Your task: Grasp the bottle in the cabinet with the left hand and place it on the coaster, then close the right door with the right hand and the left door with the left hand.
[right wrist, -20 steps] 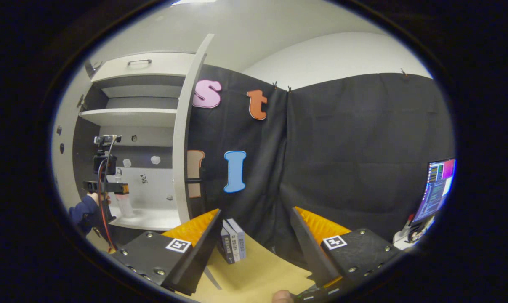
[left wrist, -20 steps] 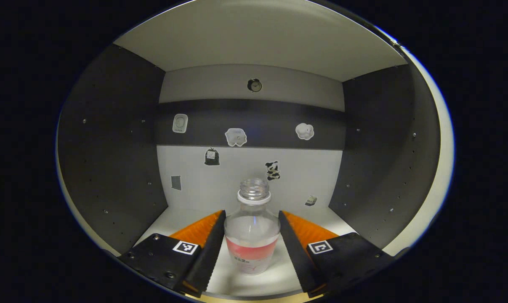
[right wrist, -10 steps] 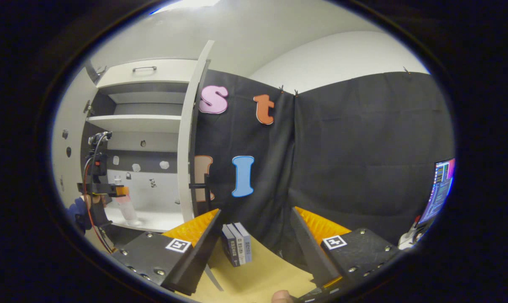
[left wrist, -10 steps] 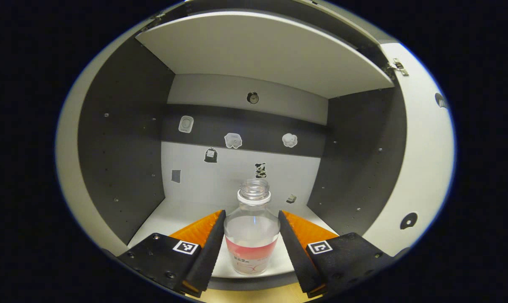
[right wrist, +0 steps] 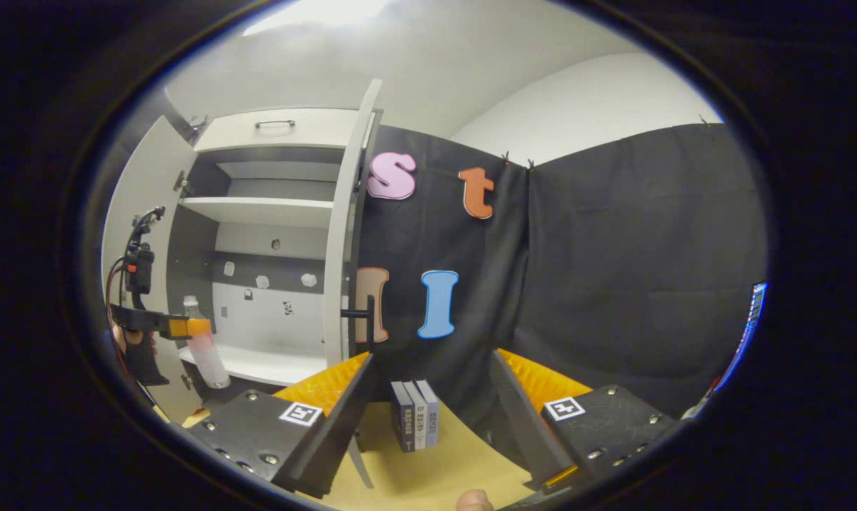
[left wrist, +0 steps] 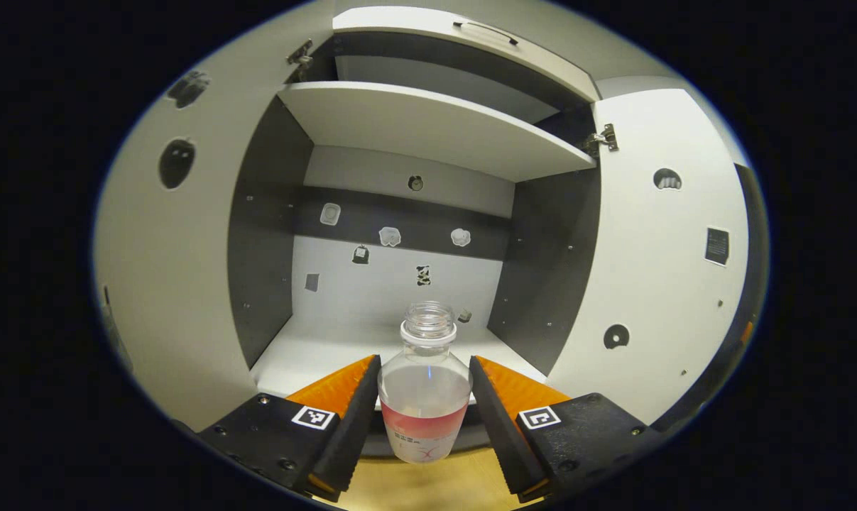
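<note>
Bottle (left wrist: 424, 397) upright, neck up (cap off), clamped in left claw (left wrist: 424, 408); right claw (right wrist: 428, 408) open.

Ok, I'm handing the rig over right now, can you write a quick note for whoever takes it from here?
Left gripper: shut on the bottle, which has no cap and is held upright just outside the cabinet's lower shelf, over the wooden tabletop.
Right gripper: open, holding nothing, above the tabletop near a few books.
Both doors are wide open: left door, right door.
Done: bottle grasped, clear of the shelf.
Left: set the bottle on the coaster, close the right door with the right gripper, then the left door with the left.
</note>
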A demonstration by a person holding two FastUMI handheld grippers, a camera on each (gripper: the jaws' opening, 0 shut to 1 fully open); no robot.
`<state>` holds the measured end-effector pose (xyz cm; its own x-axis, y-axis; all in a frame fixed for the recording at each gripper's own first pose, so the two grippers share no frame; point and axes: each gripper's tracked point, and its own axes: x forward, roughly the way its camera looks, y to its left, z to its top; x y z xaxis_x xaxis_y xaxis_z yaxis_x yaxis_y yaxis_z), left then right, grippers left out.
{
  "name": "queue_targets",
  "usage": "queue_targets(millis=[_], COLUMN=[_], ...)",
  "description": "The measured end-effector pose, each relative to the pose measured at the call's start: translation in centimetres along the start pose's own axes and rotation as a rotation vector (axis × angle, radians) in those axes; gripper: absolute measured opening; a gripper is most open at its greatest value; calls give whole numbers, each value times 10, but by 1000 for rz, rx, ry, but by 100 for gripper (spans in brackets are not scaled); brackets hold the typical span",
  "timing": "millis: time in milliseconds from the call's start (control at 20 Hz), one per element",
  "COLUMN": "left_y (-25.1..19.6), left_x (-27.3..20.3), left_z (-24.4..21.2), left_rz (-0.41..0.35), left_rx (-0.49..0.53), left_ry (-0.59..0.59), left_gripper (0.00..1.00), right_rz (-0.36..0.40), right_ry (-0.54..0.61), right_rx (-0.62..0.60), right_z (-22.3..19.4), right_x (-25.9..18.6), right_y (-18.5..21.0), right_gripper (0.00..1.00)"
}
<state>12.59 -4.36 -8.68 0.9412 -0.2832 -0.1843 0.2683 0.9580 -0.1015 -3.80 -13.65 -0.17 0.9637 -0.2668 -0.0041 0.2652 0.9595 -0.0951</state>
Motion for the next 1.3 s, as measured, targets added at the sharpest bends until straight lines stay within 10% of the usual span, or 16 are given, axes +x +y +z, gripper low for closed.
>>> queue_targets(millis=[1300], left_y=[-6], left_x=[-117], left_z=[-317], left_rz=[-46], left_rx=[-142], left_ry=[416], left_gripper=[81], right_rz=[58], right_ry=[-47], right_rx=[-33], right_z=[12], right_x=[16], right_y=[-3], right_gripper=[98])
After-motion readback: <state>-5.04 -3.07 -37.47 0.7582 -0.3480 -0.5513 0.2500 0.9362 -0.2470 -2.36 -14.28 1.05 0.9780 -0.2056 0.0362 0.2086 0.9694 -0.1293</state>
